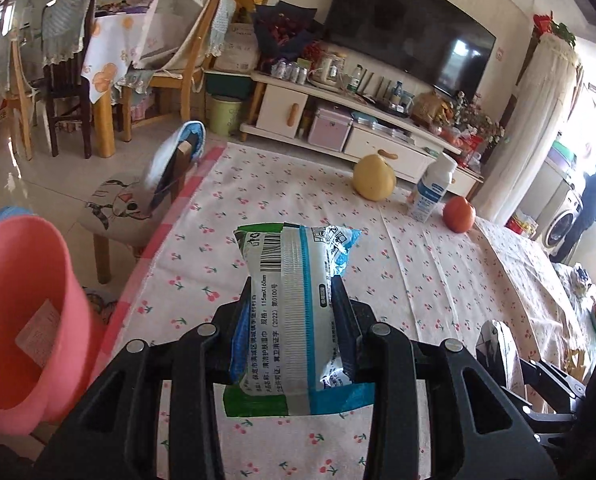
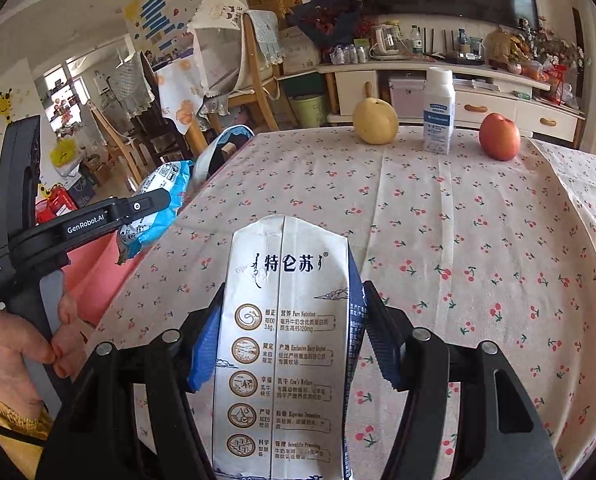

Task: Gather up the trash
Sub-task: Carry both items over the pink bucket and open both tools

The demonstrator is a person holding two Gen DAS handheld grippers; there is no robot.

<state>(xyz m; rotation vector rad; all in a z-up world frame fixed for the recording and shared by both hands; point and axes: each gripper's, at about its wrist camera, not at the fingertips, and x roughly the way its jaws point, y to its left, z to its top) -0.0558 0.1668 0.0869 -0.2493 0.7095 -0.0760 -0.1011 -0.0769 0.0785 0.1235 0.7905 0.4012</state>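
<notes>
left gripper [image 1: 292, 300] clamping wipes packet [image 1: 294, 304], right gripper [image 2: 290, 320] clamping milk carton [image 2: 282, 344]

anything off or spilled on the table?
No spill shows. The pear, bottle and apple stand upright on the tablecloth. Only the held milk carton looks squashed flat, as trash would.

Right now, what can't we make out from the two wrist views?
- Pink bin: cut by the left wrist frame edge; bottom out of view. In the right wrist view the left gripper mostly hides it.
- Wipes pack: front faces away; left gripper covers its sides.
- Milk carton: base cut by the right wrist frame; right gripper hides its sides.
- Bottle: label too small to read.
</notes>
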